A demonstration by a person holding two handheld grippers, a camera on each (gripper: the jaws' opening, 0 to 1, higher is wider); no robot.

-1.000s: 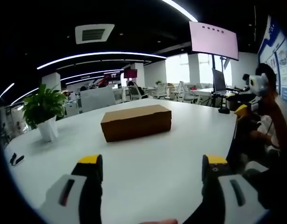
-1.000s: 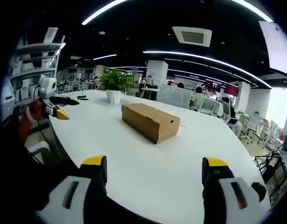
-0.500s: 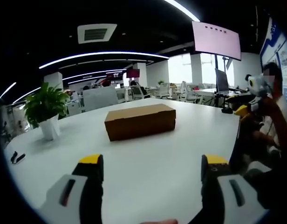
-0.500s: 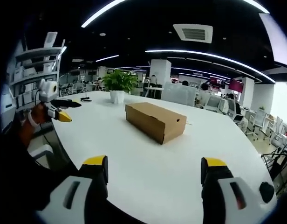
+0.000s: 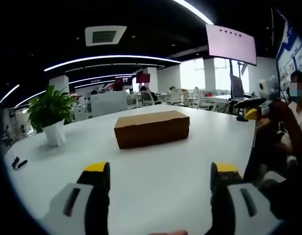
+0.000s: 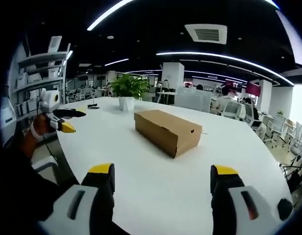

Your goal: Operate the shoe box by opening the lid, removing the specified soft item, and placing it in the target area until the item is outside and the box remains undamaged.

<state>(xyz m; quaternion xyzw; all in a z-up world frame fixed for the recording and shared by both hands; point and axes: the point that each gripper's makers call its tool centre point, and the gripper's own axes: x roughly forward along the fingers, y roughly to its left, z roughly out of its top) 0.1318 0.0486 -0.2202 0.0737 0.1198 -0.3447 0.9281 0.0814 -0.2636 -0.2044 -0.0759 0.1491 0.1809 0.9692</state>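
Approach step, by my judgement: in the left gripper view my left gripper (image 5: 158, 171) is spread and empty, well short of the closed brown cardboard shoe box (image 5: 152, 128) on the smooth white table (image 5: 156, 161); in the right gripper view my right gripper (image 6: 162, 174) is likewise spread, and next I must reach the box's lid edge.

Shoe box (image 5: 152, 129): closed, mid-desk (image 5: 156, 176), ahead of both your grippers.
Potted plant (image 5: 49, 115): on desk, left of box.
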